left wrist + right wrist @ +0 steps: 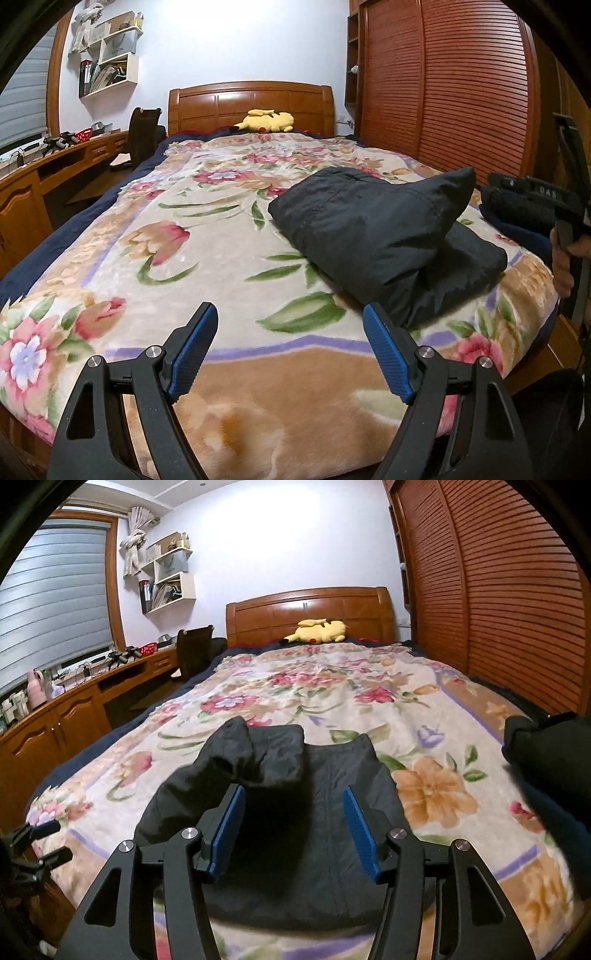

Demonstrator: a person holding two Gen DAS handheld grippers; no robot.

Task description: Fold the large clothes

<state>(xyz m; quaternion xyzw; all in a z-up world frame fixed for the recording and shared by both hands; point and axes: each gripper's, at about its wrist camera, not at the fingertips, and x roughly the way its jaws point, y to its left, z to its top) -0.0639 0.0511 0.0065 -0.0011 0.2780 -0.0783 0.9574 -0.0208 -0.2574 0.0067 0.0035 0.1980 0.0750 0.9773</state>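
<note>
A black padded garment (369, 229) lies partly folded on the floral blanket (177, 229), toward the bed's right side, with one part humped up over the rest. My left gripper (288, 308) stands open over the foot of the bed, left of the garment, with nothing between its blue pads. In the right wrist view the same garment (325, 775) lies straight ahead, a sleeve (240, 753) bunched on its left. My right gripper (293, 792) hovers open just over its near part, and the pads do not press on it. A hand (563, 258) shows at the right edge.
A second dark pile of clothes (546, 760) sits at the bed's right edge. A yellow plush toy (267, 121) lies by the wooden headboard (251, 101). Louvred wardrobe doors (443, 92) run along the right; a desk (44, 173) and chair (142, 133) stand on the left.
</note>
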